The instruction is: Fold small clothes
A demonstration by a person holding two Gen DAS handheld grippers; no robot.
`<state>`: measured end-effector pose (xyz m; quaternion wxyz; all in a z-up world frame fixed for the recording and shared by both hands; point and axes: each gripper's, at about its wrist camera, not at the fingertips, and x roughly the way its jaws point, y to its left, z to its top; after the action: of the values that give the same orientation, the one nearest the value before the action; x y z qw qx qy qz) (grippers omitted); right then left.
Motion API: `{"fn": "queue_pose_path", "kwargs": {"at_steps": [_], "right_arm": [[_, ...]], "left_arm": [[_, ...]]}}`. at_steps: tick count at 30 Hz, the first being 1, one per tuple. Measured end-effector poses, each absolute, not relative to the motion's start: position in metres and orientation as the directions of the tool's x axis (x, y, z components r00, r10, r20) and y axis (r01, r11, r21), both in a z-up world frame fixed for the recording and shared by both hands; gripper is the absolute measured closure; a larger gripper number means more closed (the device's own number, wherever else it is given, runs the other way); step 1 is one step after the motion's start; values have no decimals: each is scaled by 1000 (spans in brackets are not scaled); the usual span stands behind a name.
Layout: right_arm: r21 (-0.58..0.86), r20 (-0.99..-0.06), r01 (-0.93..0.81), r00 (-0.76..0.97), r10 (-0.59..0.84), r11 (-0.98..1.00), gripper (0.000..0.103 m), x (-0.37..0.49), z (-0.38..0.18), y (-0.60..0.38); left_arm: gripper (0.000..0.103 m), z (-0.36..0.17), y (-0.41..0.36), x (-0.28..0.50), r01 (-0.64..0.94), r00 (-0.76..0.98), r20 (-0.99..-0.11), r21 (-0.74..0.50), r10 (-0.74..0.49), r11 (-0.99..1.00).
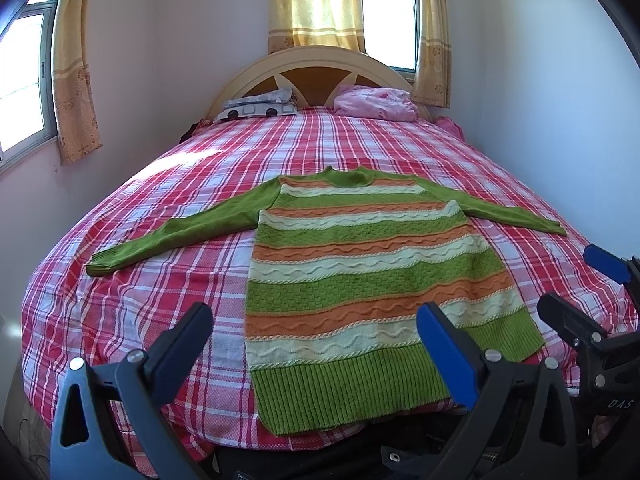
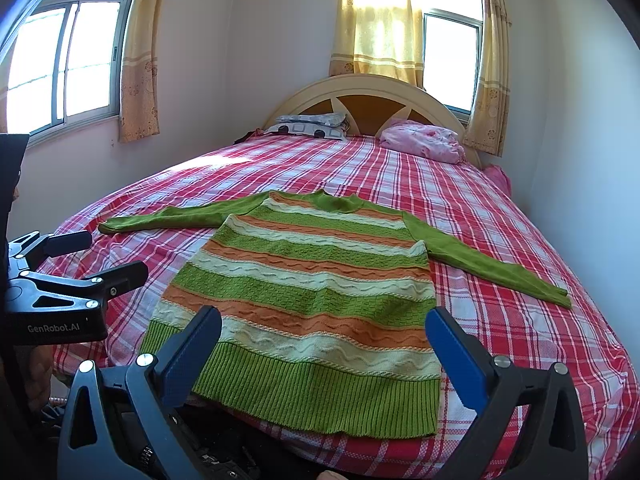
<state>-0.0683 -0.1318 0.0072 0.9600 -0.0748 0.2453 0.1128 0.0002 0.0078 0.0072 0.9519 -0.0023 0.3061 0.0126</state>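
Observation:
A small knitted sweater (image 1: 360,264) (image 2: 304,280) with green, orange and cream stripes lies flat on the bed, hem toward me, both green sleeves spread sideways. My left gripper (image 1: 316,320) hovers open above the hem's left part, with nothing between its fingers. My right gripper (image 2: 324,324) is open too, held over the hem's middle, also holding nothing. In the left wrist view the right gripper (image 1: 576,284) shows at the right edge. The right wrist view catches the left gripper (image 2: 114,254) at its left edge.
The bed (image 1: 168,208) (image 2: 500,240) wears a red, pink and white plaid sheet. A patterned pillow (image 1: 260,107) and a pink bundle (image 1: 376,104) lie at the arched headboard (image 1: 320,60). Walls stand close on both sides. Curtained windows (image 2: 64,60) are at left and behind.

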Motion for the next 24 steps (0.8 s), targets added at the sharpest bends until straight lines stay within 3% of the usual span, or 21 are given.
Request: {"fn": "queue_pose_path", "kwargs": {"at_steps": [24], "right_arm": [[-89, -488, -253, 854, 180, 963, 1, -68, 6, -133]], "left_arm": [[0, 8, 13, 2, -32, 811, -584, -6, 22, 999]]}}
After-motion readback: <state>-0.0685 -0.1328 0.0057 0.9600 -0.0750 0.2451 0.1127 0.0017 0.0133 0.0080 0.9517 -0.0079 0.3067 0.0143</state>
